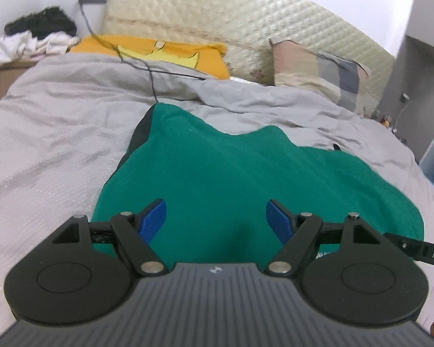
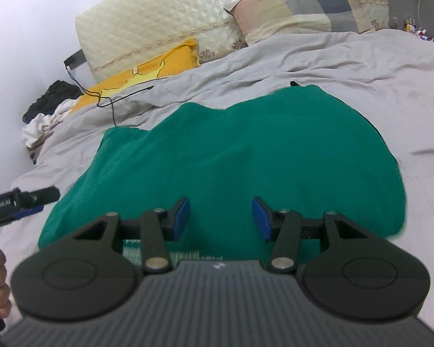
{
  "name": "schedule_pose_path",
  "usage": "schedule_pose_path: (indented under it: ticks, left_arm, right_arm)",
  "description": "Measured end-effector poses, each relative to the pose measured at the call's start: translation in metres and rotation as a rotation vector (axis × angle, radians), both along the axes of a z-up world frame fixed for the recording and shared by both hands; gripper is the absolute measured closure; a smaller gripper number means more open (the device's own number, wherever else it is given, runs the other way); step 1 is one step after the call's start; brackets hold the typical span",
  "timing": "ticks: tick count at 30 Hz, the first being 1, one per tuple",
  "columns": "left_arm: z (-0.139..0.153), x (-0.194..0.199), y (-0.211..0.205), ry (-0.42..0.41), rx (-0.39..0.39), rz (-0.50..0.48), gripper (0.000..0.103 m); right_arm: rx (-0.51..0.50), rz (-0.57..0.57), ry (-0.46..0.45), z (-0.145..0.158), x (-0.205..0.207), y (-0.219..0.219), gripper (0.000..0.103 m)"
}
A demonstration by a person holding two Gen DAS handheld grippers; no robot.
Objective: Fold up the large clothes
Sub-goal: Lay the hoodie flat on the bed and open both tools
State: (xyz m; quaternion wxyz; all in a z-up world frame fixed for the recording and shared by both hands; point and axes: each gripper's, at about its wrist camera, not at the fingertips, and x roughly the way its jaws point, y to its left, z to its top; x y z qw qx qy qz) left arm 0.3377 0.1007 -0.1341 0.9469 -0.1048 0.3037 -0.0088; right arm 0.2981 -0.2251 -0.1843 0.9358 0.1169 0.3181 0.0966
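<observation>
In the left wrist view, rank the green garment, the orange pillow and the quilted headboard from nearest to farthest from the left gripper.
1. Green garment: right under the left gripper, on the grey bedding.
2. Orange pillow: beyond it, upper left.
3. Quilted headboard: farthest, against the wall.

**Two wrist views, both looking down along the fingers over the bed**

Your left wrist camera sits just behind the left gripper [image 1: 216, 219], angled downward, close over the green garment [image 1: 246, 173] that fills the space between and ahead of the jaws. Your right wrist camera sits likewise behind the right gripper [image 2: 220, 217], angled from the other side. Both views share the garment, the grey bedding [image 1: 58, 133], the yellow pillow [image 2: 147, 72] and the quilted headboard [image 1: 217, 14] beyond the fingertips.
</observation>
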Motion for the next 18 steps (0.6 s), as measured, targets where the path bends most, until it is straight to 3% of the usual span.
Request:
schedule_pose_path:
  ticks: [4,8,12,18]
  left_arm:
    - [-0.011,-0.01,-0.022,0.008,0.08,-0.031,0.023]
    - [-0.023,-0.002,-0.036,-0.006,0.154,-0.041,0.023]
    - [-0.034,0.008,-0.034,-0.006,0.146,-0.041,0.023]
    - [-0.051,0.025,-0.031,0.06,0.136,-0.037,0.019]
  right_arm:
    - [-0.048,0.038,-0.018,-0.008,-0.007,0.009,0.052]
    - [-0.032,0.021,-0.05,-0.011,0.006,0.006,0.052]
    - [-0.041,0.004,-0.097,-0.016,0.019,0.006,0.052]
    - [-0.015,-0.005,-0.091,-0.04,0.037,0.006,0.049]
